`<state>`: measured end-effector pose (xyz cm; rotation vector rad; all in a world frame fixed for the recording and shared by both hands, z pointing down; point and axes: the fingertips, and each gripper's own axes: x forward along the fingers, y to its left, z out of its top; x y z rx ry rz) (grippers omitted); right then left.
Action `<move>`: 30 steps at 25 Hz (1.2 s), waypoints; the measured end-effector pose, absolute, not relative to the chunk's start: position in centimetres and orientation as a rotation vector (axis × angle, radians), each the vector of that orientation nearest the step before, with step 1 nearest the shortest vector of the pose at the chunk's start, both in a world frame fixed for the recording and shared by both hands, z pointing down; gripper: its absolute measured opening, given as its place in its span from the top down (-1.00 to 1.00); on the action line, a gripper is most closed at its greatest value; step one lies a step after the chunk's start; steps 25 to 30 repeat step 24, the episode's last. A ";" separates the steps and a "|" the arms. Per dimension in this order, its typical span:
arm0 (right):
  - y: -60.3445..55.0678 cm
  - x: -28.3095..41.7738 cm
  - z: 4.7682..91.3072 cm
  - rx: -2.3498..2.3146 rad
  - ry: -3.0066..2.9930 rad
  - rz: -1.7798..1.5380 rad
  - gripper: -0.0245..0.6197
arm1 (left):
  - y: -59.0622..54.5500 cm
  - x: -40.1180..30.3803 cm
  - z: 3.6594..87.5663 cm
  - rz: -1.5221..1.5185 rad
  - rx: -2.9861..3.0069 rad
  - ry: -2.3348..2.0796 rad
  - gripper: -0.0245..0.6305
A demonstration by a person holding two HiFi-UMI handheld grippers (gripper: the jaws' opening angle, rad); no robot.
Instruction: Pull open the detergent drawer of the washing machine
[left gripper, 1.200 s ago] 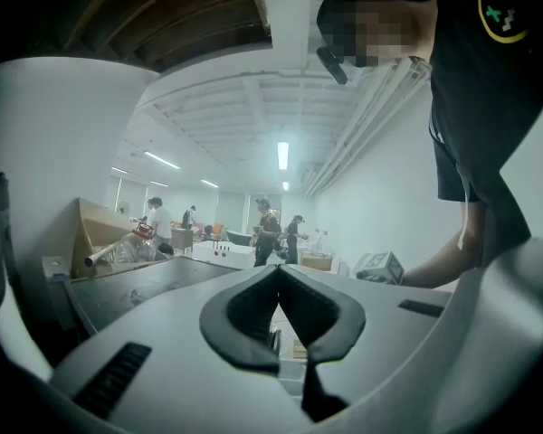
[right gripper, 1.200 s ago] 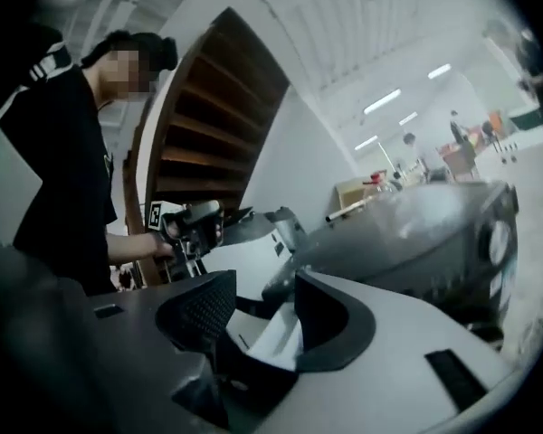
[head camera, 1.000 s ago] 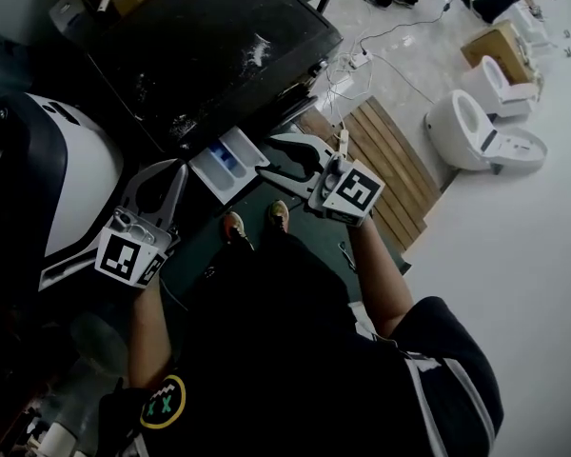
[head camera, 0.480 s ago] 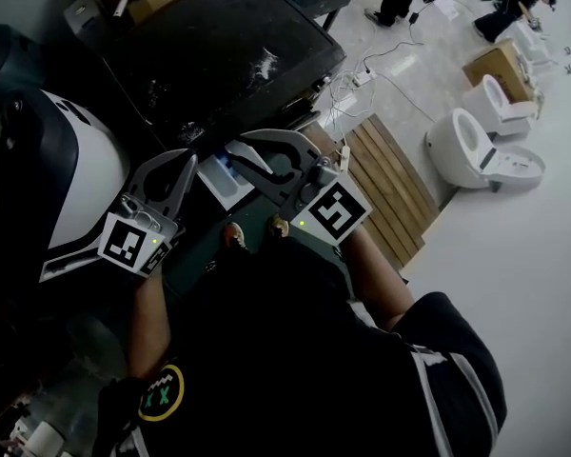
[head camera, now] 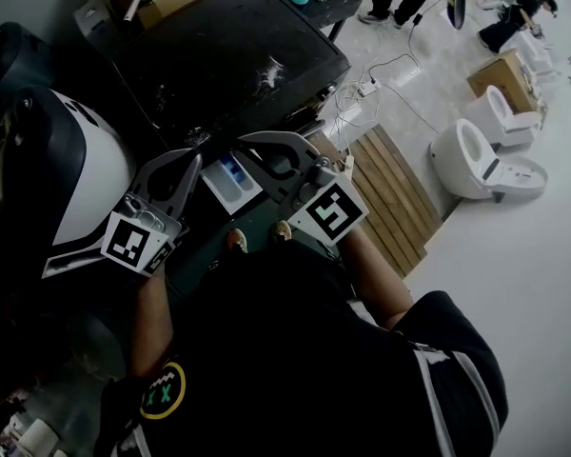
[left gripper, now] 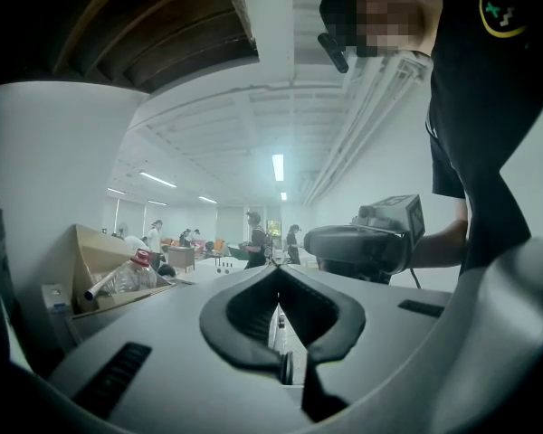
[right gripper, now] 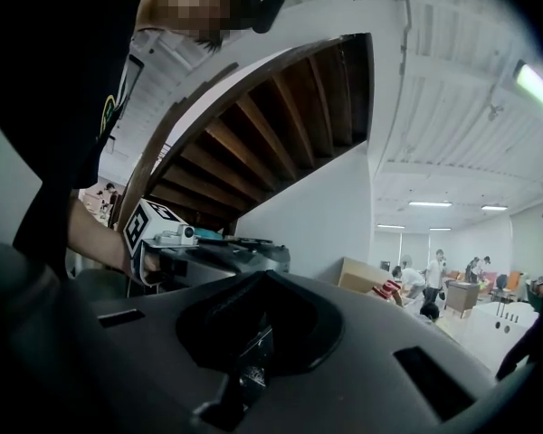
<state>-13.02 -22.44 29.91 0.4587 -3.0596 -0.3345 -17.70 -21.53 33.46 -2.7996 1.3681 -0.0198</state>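
White plastic detergent drawer [head camera: 226, 181] juts from the washing machine [head camera: 228, 55] front, likely light, rigid and best hooked at its front lip, with left gripper [head camera: 192, 160] and right gripper [head camera: 242, 142] beside that front, both clenched empty.

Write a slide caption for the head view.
Left gripper and right gripper, both shut and empty, beside the pulled-open detergent drawer.

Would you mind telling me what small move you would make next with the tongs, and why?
I'd probably just draw the right tongs back and stop. The drawer already juts out of the washing machine with its blue compartment showing, and both the right tongs and the left tongs are shut on nothing.
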 end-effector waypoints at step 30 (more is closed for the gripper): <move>-23.1 -13.1 31.6 0.449 -3.035 -0.332 0.86 | -21.6 -18.1 33.9 -0.023 -2.789 1.395 0.87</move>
